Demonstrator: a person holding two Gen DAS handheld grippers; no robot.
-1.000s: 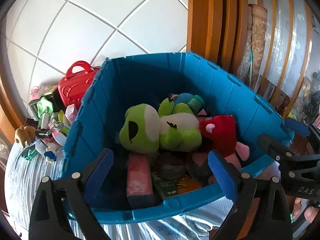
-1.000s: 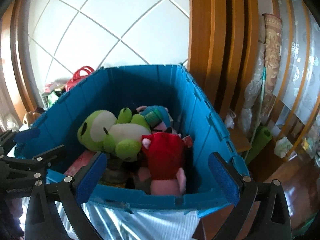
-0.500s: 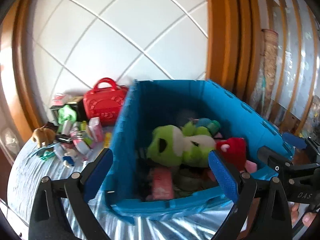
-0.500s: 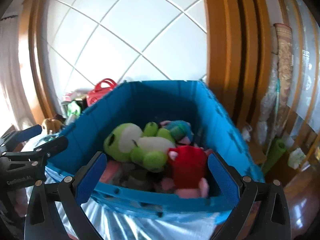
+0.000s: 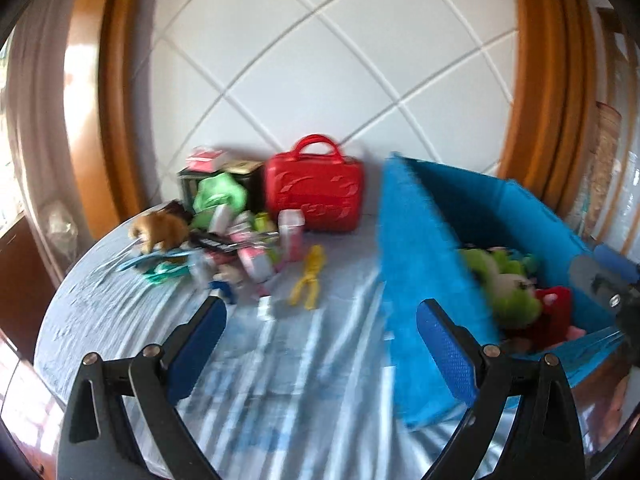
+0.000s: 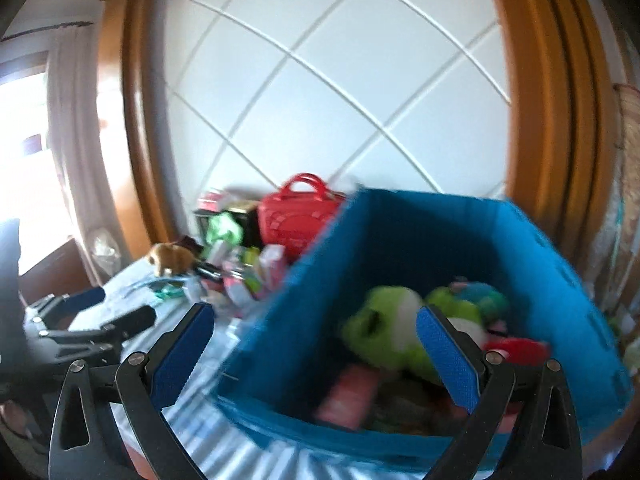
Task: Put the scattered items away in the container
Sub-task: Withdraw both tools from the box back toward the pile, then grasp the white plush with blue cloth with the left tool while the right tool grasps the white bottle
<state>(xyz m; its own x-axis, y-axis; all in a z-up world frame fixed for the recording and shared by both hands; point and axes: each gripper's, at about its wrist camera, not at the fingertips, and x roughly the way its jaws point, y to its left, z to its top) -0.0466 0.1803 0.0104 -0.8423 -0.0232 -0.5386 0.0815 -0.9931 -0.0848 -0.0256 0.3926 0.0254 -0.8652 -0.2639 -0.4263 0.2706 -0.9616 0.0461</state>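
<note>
- At lower centre of the left wrist view, our left gripper (image 5: 320, 328) hangs with fingers spread wide, holding nothing.
- Right of frame stands the blue container (image 5: 424, 248), a green plush (image 5: 508, 284) inside.
- Upper left, scattered items (image 5: 240, 240) lie beside a red case (image 5: 314, 192).
- Our right gripper (image 6: 312, 344) likewise gapes empty.

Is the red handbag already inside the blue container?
No: in the left wrist view the red handbag stands on the table against the wall, left of and outside the blue container.
</note>
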